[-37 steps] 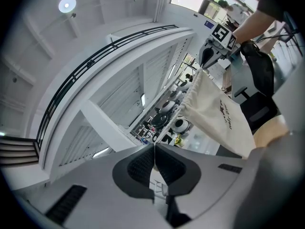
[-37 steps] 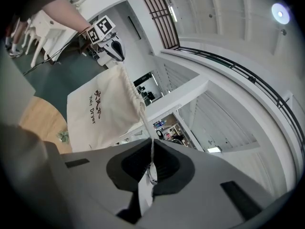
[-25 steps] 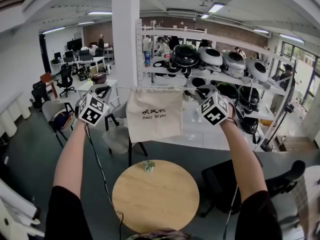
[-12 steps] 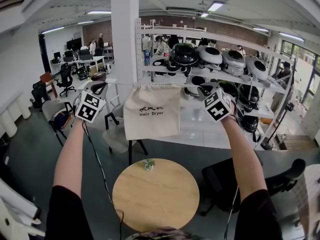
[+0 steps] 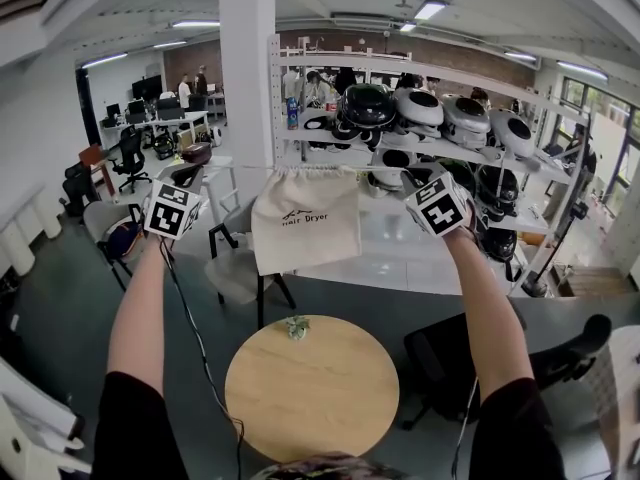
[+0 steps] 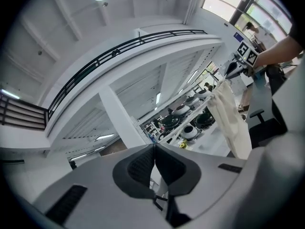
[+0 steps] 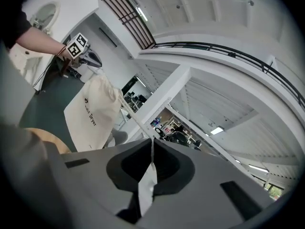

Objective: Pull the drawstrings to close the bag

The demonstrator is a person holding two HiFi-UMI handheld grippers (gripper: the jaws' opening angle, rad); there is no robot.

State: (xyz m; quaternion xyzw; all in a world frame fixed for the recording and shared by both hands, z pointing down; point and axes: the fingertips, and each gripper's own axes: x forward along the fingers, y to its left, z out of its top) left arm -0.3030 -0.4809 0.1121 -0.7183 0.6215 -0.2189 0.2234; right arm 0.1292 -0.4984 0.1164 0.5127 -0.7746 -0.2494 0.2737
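Landmark: round table point(image 5: 310, 388), low centre in the head view.
Bag: cream bag point(image 5: 305, 233) hangs in the air above the table's far edge, mouth up, body hanging free and well clear of the tabletop.
Cords: left drawstring point(image 5: 232, 169) and right drawstring point(image 5: 378, 172) leave the mouth on opposite sides and form one taut, near-level line running left to right above the table.
Left gripper point(image 5: 195, 176): up and left of the table, jaws pressed together, clenched on the left drawstring's end.
Right gripper point(image 5: 405, 177): up and right of the table, jaws together, with the right drawstring and a pale strip pinched between them.
Key relation: the bag lies inward of each gripper, about midway, with neither hand clearly nearer.
Arms: both raised and stretched forward, forearms roughly parallel.
Judgement: the mouth looks partly gathered; closing it calls for pulling outward along the cord line.
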